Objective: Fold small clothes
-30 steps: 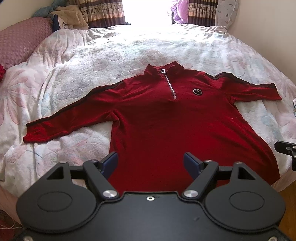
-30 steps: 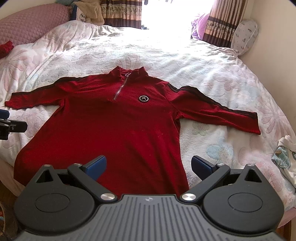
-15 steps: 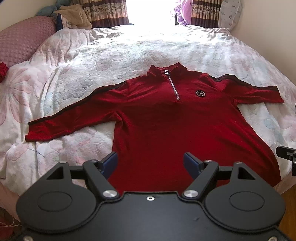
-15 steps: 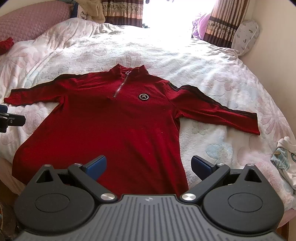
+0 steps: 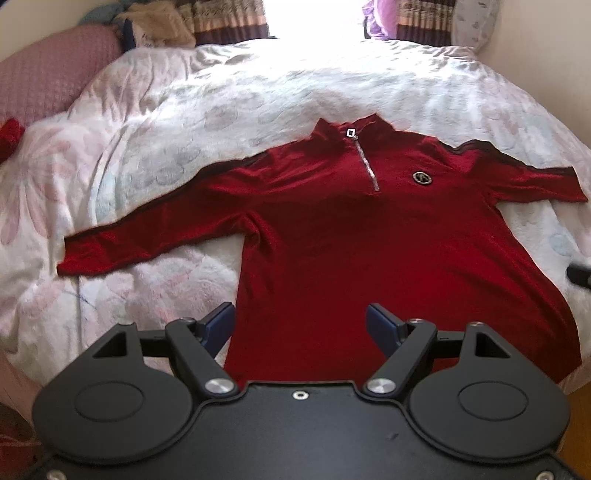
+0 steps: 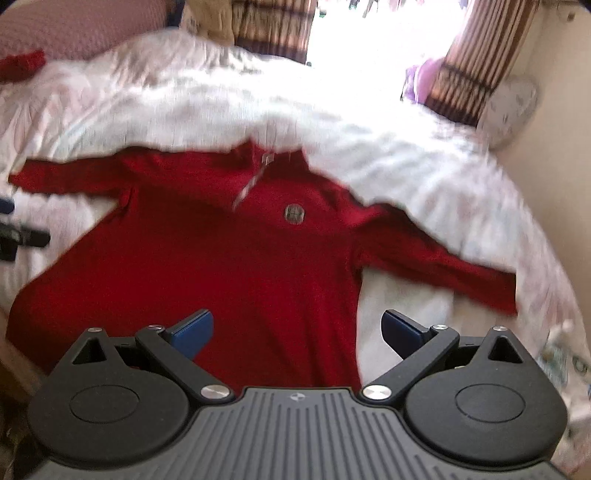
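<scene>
**One red top spread flat, two grippers parted**

There is one top [image 5: 369, 251] to fold: deep red, long-sleeved, with a stand-up collar, a short silver zip [image 5: 367, 168] at the neck and one round badge [image 5: 422, 178] on the chest. It has two sleeves, each with a dark stripe along its upper edge, and both are stretched out sideways. It lies face up on the bed [image 5: 258, 92], hem towards the near edge and collar towards the far edge, where the curtains [image 5: 229, 22] hang (the window between them is blown out white). The fabric is mostly smooth, with a few creases under the left arm.

There are two grippers. The left gripper [image 5: 300, 325] has its blue fingers [image 5: 219, 325] spread wide, gripping nothing, above the left part of the hem. The right gripper [image 6: 295, 332] is likewise spread wide and empty, straddling the right side seam near the hem; its view is blurred.

One pink pillow [image 5: 51, 70] sits at the far left corner. One small red item [image 5: 9, 136] lies beside it. A pale printed cloth [image 6: 561, 362] lies at the near right edge, but too blurred to tell more.
</scene>
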The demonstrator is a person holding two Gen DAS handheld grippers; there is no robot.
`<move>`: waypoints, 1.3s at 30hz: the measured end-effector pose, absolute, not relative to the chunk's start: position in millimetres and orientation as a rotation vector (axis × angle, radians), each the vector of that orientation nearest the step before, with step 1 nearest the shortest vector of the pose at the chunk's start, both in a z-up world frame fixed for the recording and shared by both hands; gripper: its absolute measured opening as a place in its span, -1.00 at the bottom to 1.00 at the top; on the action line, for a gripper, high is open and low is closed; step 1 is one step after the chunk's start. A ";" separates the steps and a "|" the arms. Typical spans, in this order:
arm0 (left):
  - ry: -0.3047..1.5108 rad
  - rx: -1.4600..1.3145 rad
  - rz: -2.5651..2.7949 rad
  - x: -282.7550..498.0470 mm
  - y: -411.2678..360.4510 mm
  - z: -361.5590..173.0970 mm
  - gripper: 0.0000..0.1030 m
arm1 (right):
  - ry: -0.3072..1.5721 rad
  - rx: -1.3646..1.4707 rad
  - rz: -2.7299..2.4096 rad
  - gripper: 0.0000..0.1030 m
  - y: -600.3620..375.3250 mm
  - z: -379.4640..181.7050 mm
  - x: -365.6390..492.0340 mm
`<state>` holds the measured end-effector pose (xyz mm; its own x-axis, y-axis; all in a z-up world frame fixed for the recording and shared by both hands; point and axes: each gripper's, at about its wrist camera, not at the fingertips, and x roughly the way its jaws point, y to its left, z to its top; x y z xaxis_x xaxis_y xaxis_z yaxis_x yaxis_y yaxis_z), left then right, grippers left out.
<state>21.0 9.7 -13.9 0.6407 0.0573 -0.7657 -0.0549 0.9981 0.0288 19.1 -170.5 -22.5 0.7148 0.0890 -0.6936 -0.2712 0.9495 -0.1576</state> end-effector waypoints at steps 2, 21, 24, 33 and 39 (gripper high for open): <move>0.892 -0.015 0.070 29.6 12.6 -19.6 0.54 | 0.715 -0.205 0.210 1.00 -175.5 -21.0 25.0; 0.750 -0.263 0.695 149.9 328.8 -107.4 0.54 | 0.799 -0.061 0.068 1.00 -230.0 -82.3 118.8; 0.793 -0.381 0.798 156.7 392.6 -127.3 0.54 | 0.814 -0.052 0.053 1.00 -232.3 -88.8 132.7; 0.808 -0.536 0.764 160.1 432.8 -164.3 0.38 | 0.852 -0.064 0.025 1.00 -238.9 -111.2 153.6; 0.823 -0.468 0.717 156.7 416.8 -163.8 -0.83 | 0.865 -0.084 0.018 1.00 -241.3 -120.4 152.3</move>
